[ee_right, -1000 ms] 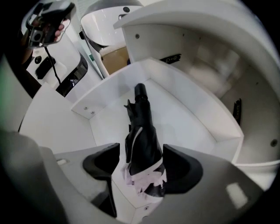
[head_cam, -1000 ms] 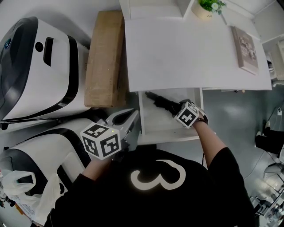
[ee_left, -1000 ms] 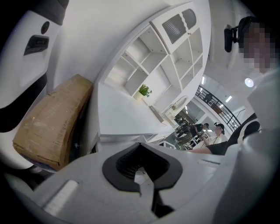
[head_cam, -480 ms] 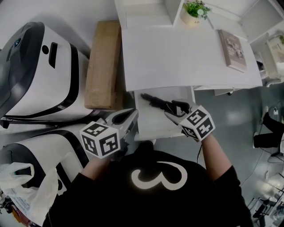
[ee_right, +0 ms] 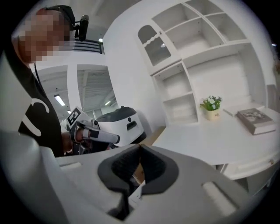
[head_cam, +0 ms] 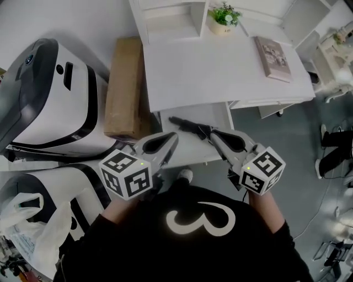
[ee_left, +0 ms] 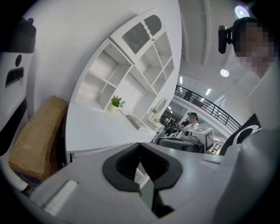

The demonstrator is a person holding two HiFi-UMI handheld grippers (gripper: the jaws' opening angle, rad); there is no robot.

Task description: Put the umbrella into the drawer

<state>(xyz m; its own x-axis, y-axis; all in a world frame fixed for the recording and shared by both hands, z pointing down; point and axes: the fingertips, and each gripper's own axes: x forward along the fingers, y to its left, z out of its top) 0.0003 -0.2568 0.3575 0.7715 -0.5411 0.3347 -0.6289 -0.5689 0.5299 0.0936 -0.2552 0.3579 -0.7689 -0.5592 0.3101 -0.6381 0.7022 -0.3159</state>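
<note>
The black folded umbrella (head_cam: 186, 125) lies slantwise in the open white drawer (head_cam: 190, 148) under the desk (head_cam: 220, 71). My right gripper (head_cam: 212, 133) hovers above the drawer's right side, over the umbrella's near end and clear of it. Its jaws are shut with nothing between them, as the right gripper view (ee_right: 140, 148) shows. My left gripper (head_cam: 174, 135) hangs over the drawer's left front corner, also shut and empty in the left gripper view (ee_left: 140, 146). Both point level toward the desk.
A long cardboard box (head_cam: 124, 88) stands left of the desk, beside two large white machines (head_cam: 49, 93). On the desk are a potted plant (head_cam: 223, 16) and a book (head_cam: 272, 50), with a white shelf unit (head_cam: 171, 16) behind. A plastic bag (head_cam: 27, 220) lies at lower left.
My right gripper let go of the umbrella, rose out of the drawer toward me and shut its jaws. The left gripper lifted a little. The umbrella stays in the drawer.
</note>
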